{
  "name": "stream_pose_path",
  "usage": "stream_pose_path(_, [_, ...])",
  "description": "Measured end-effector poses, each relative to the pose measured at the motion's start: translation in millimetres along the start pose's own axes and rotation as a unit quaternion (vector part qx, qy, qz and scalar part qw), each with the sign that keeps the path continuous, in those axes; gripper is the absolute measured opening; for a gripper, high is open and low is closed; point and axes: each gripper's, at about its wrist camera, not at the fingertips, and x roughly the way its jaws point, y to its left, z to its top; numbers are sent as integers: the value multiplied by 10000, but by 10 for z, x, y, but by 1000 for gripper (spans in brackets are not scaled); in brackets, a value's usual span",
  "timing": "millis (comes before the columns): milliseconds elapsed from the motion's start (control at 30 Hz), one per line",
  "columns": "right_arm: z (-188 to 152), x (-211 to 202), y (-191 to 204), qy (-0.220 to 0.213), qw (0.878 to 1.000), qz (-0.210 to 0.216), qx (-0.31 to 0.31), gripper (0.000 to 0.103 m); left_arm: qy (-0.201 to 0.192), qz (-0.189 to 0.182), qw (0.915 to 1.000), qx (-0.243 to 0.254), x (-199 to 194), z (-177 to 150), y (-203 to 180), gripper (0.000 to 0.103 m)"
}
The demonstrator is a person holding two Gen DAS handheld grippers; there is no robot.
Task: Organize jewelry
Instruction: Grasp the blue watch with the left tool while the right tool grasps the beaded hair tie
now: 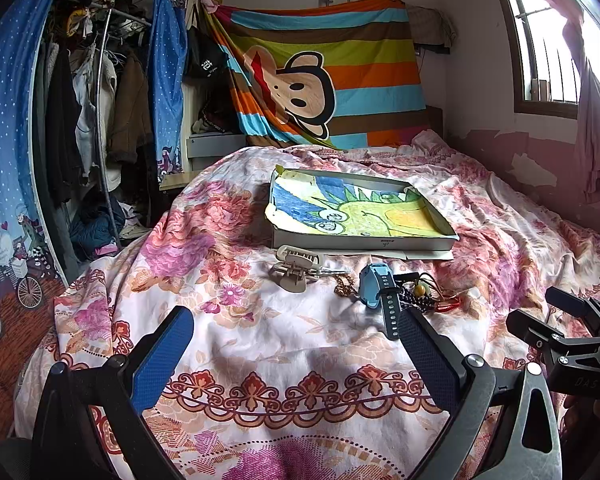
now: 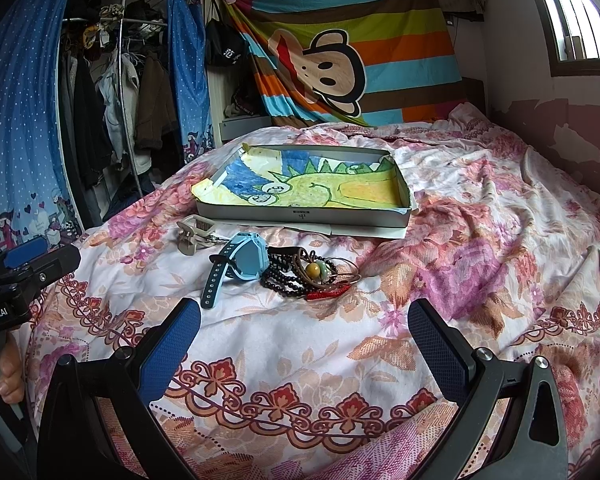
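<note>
Floral bed carries tray, clip, watch, bracelets.

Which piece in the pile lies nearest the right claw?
The blue watch: its dark strap trails toward the right claw, closer than the dark bead bracelet or beige hair clip.

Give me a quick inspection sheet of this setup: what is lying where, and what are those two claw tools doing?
Surface: floral bedspread, rumpled.
Job's things: blue watch, dark bead bracelets, beige hair clip, all lying apart from the shallow box, which is lined with a crayon drawing.
Clutter: nothing seen on the bed besides these.
Grippers: left gripper and right gripper both open, holding nothing, short of the jewelry.
Cables: nothing seen.
Surroundings: clothes rack, striped monkey blanket, window.
</note>
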Motion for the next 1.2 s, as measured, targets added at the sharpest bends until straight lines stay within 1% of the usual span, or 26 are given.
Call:
stream_pose_path(167, [4, -5, -35, 138, 9999, -6, 97, 102, 38, -32, 10000, -34, -1, 9, -7, 103])
stream_pose_path(267, [70, 38, -112, 353, 9993, 96, 43, 102, 110, -126, 9998, -59, 31, 50, -36, 103])
stream_pose_path(367, [133, 113, -198, 560, 9983, 113, -107, 102, 247, -394, 9988, -132, 113, 108, -26, 103])
stream_pose_path(433, [175, 134, -272, 680, 9973, 172, -207, 102, 355, -653, 9971, -181, 204, 156, -18, 103])
stream_pose_path(500, [220, 167, -375, 774, 9965, 248, -197, 102, 446, -846, 9952, -184, 293, 183, -7, 103])
stream_pose_path(633, [298, 291, -558, 1010, 9943, 330, -117, 102, 773, -1313, 9881, -220, 546, 241, -34, 103])
stream_pose_path(700, [324, 390, -598, 1113, 9931, 331, -150, 102, 911, -1567, 9831, -243, 661, 262, -64, 103])
stream_pose_path(767, [344, 479, -613, 1198, 9917, 376, -268, 102, 972, -1707, 9803, -224, 720, 272, -85, 102])
stream_pose_path(800, [356, 526, -605, 1241, 9908, 398, -350, 102, 1003, -1777, 9787, -207, 760, 282, -104, 101])
stream_pose_path(833, [366, 576, -590, 1267, 9901, 421, -443, 101, 1045, -1851, 9770, -189, 803, 293, -130, 97])
stream_pose_path(867, [372, 626, -563, 1289, 9891, 453, -547, 98, 1104, -1924, 9750, -159, 861, 303, -162, 93])
stream_pose_path(933, [379, 710, -506, 1352, 9866, 556, -720, 91, 1236, -2062, 9706, -109, 986, 329, -225, 88])
stream_pose_path(967, [378, 759, -475, 1393, 9851, 613, -806, 83, 1286, -2128, 9685, -104, 1030, 333, -249, 83])
stream_pose_path(1000, [372, 814, -426, 1439, 9830, 669, -919, 76, 1349, -2211, 9658, -109, 1077, 339, -269, 80])
stream_pose_path(1033, [368, 852, -406, 1465, 9817, 706, -994, 73, 1428, -2326, 9619, -125, 1138, 346, -294, 77])
stream_pose_path(1067, [364, 893, -374, 1486, 9805, 742, -1055, 66, 1485, -2416, 9588, -143, 1180, 351, -310, 75])
stream_pose_path(1100, [356, 945, -343, 1538, 9787, 793, -1108, 64, 1561, -2533, 9546, -171, 1237, 357, -328, 72])
stream_pose_path(1133, [349, 989, -331, 1573, 9777, 811, -1132, 63, 1608, -2583, 9524, -199, 1268, 361, -335, 68])
stream_pose_path(1167, [336, 1029, -315, 1601, 9768, 844, -1144, 60, 1692, -2656, 9488, -231, 1322, 365, -343, 65])
stream_pose_path(1200, [327, 1068, -296, 1639, 9756, 895, -1158, 54, 1773, -2725, 9453, -279, 1374, 367, -348, 64])
